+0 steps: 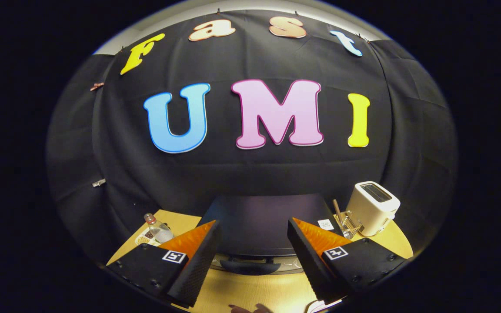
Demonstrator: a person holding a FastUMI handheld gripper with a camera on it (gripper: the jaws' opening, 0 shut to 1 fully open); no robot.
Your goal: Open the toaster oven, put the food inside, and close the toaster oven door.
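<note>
Now, left to right, you have:
Bottle (156, 228): on the wooden table (255, 292), left of your fingers.
Gripper (254, 256): fingers spread wide, grasping nothing.
Toaster oven (259, 221): dark top just beyond your fingers, its door handle (248, 266) between them, door closed.
Glass holder (349, 224): right of oven.
White toaster (373, 208): far right.

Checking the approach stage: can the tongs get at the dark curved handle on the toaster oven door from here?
Probably yes. The tongs are open, with the dark curved handle between their fingers, low on the black toaster oven. Nothing sits between them. The clear bottle and white toaster stand off to either side.
</note>
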